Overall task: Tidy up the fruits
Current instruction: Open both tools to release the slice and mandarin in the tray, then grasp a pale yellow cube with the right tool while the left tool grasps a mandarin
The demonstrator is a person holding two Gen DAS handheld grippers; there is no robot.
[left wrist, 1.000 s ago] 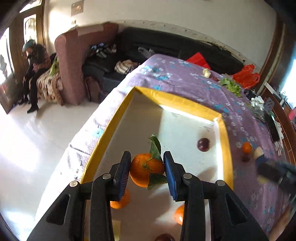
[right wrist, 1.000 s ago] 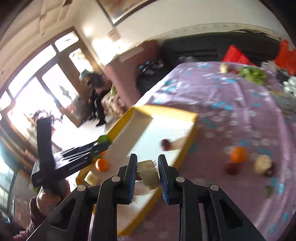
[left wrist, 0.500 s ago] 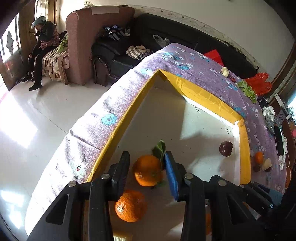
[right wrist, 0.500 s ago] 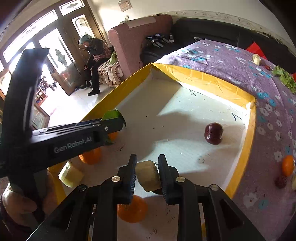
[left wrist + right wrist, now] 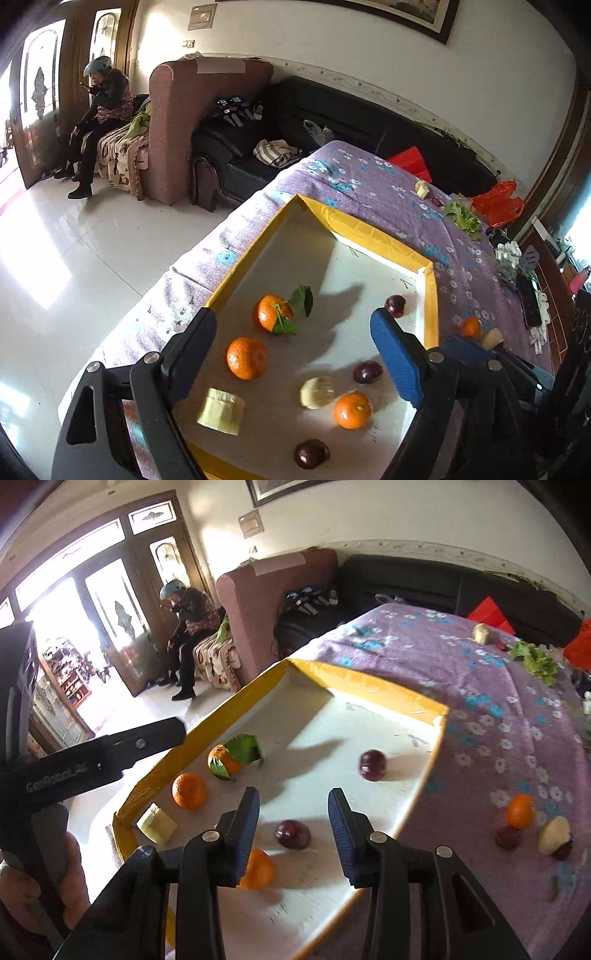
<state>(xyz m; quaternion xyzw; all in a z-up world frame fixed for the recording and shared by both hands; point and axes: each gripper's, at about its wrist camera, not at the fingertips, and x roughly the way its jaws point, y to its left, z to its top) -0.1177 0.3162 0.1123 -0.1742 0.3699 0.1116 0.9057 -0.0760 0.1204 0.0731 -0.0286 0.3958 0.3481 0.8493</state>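
The tray (image 5: 430,295), white inside with a yellow rim, fills the lower centre of the left view and holds all the sorted fruit. A leafy orange (image 5: 274,313) lies at centre, a second orange (image 5: 246,358) just below it, a third orange (image 5: 352,410) at lower right. A pale chunk (image 5: 221,410) lies lower left, a blurred pale piece (image 5: 317,392) beside the third orange. Three plums (image 5: 395,305) are spread along the right and bottom.

The left gripper (image 5: 293,354) is spread wide and holds nothing. The right gripper (image 5: 293,821) also gapes empty, a plum (image 5: 292,834) below its gap.

On the cloth (image 5: 480,709) at right, clear of the tray, sit an orange (image 5: 520,811), a pale piece (image 5: 554,835) and dark fruit. Lettuce (image 5: 537,659) lies at upper right. The tray's far half is bare; its left rim runs along the table edge above the floor (image 5: 74,258).
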